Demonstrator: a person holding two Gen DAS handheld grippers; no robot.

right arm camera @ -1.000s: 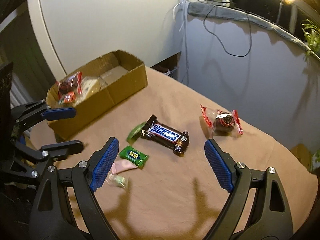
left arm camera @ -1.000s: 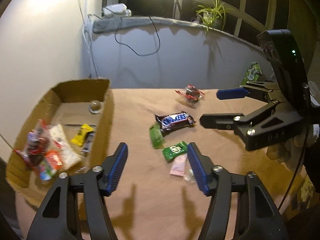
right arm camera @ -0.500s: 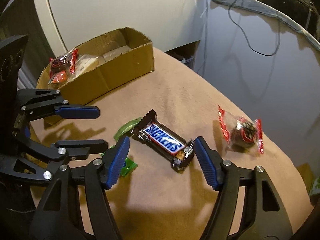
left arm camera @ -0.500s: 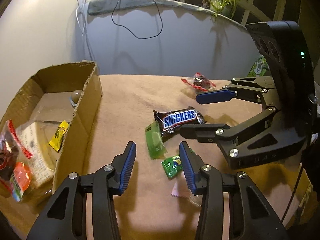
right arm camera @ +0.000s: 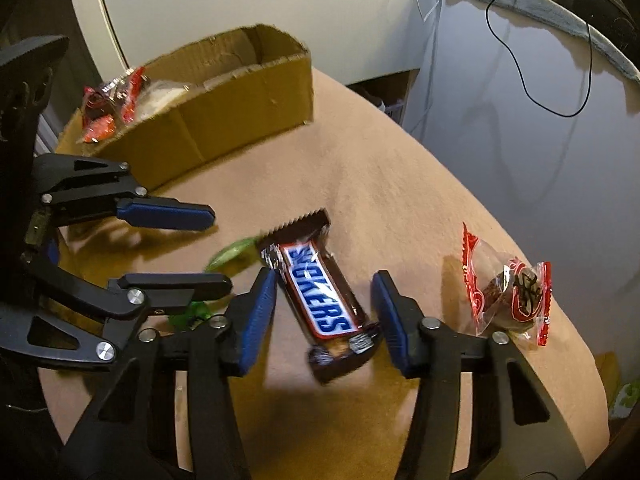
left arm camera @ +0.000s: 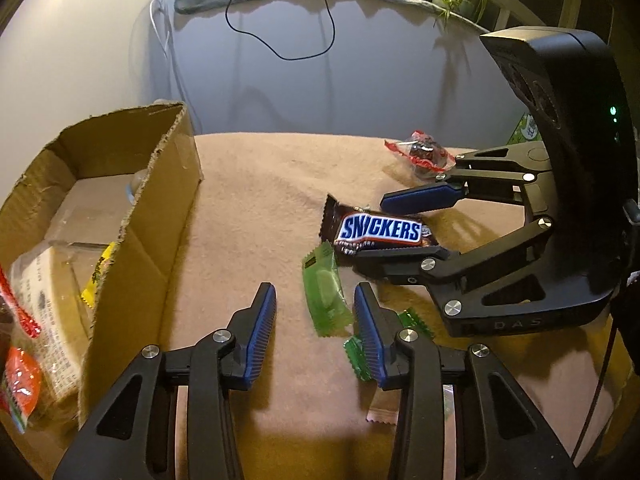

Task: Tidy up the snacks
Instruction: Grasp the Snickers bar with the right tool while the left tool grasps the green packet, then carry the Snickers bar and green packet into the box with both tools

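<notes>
Left gripper [left arm camera: 315,320], right gripper [right arm camera: 325,320]: black frames, ribbed blue jaws, silver screws, green LED.

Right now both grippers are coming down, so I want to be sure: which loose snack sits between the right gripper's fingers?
The Snickers bar, the brown wrapper with blue lettering. The right gripper straddles it, jaws closing, pads not yet touching.
</notes>
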